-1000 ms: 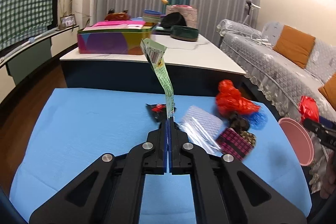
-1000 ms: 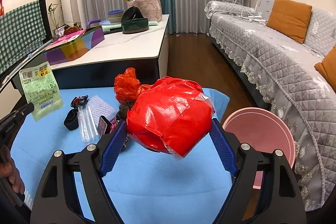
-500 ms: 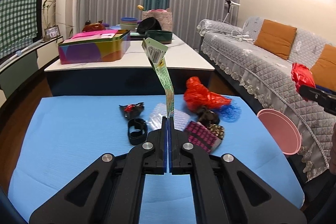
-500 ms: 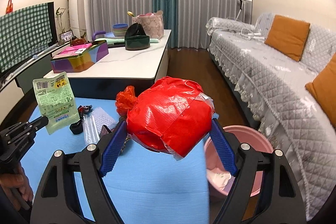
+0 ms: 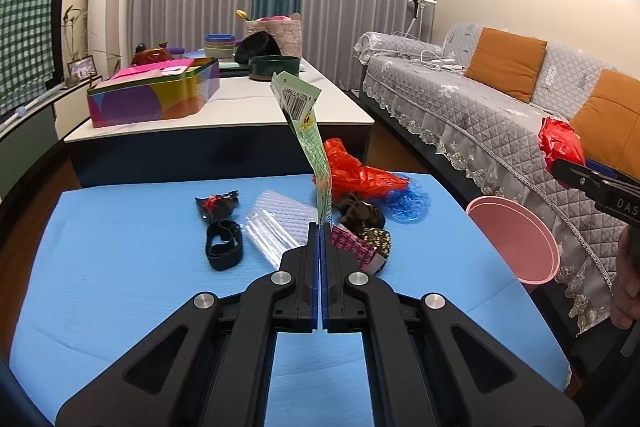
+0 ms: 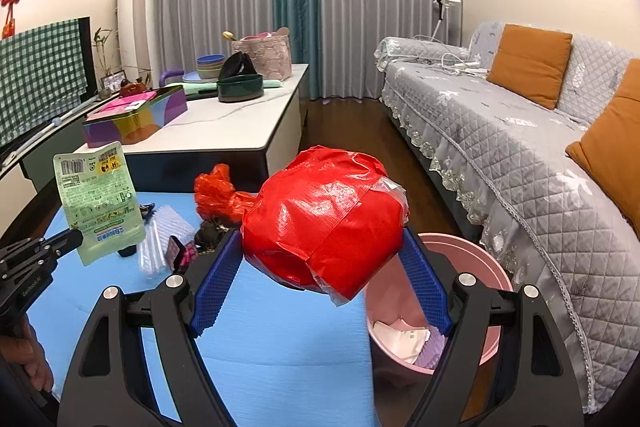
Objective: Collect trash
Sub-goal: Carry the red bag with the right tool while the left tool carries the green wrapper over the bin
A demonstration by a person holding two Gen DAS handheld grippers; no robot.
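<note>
My left gripper [image 5: 320,227] is shut on a green snack wrapper [image 5: 307,131] that stands upright above the blue table [image 5: 120,235]; the wrapper also shows in the right wrist view [image 6: 100,203]. My right gripper [image 6: 320,247] is shut on a red crumpled bag ball [image 6: 324,219], held above the table's right edge beside the pink trash bin [image 6: 472,267], which holds some paper. The bin [image 5: 516,239] and the red ball [image 5: 560,143] also show in the left wrist view. Loose trash lies mid-table: a red bag [image 5: 356,175], clear plastic [image 5: 276,223], a black band [image 5: 224,251].
A white coffee table [image 5: 240,107] with a colourful box [image 5: 156,99] and bowls stands behind the blue table. A grey sofa [image 5: 480,115] with orange cushions runs along the right. A blue net [image 5: 408,203] and dark wrappers [image 5: 360,223] lie among the trash.
My right gripper has carried the red ball rightward and up to beside the pink bin, whose inside now shows. My left gripper has pulled back and risen with the green wrapper.
</note>
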